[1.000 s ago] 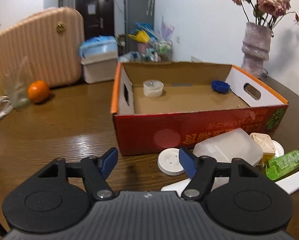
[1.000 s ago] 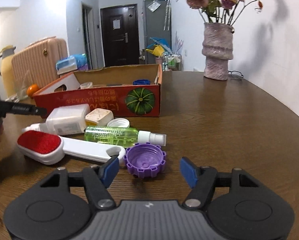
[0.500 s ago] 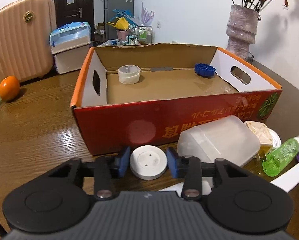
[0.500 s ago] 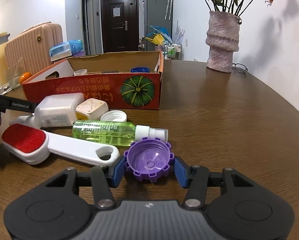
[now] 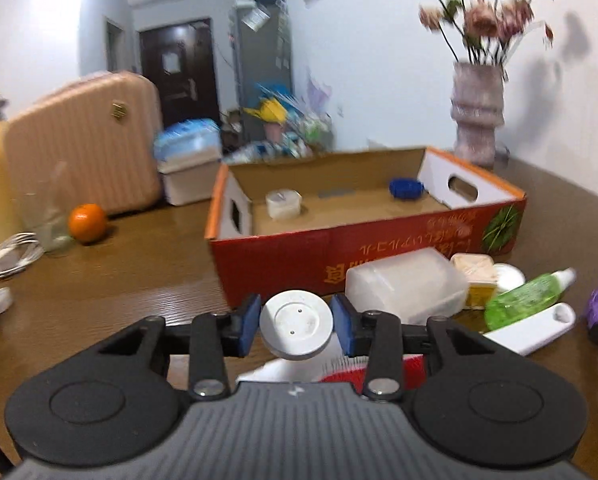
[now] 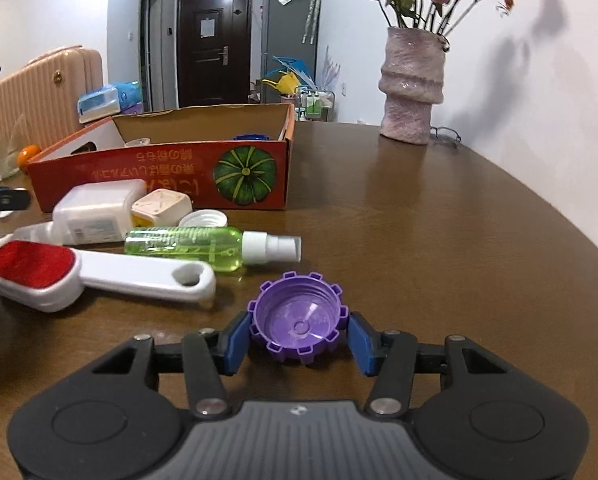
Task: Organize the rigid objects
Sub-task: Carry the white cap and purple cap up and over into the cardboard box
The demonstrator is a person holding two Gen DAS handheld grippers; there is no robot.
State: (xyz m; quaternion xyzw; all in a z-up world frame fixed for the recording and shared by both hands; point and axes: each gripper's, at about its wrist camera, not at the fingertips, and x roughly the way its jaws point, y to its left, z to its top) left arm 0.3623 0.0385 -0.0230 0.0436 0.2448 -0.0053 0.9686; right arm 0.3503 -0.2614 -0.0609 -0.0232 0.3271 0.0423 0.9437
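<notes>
My left gripper is shut on a white round cap and holds it lifted above the table, in front of the red cardboard box. The box holds a white cup and a blue cap. My right gripper is shut on a purple toothed cap, its open side up, just above the table. The box also shows in the right wrist view, far left of the purple cap.
Beside the box lie a translucent white container, a beige square cap, a white lid, a green spray bottle and a red-and-white lint brush. A vase with flowers stands at the back right. An orange sits at the left.
Both grippers closed on their caps. The left one has lifted the white cap off the table and drawn back. The right one has raised the purple cap slightly.
</notes>
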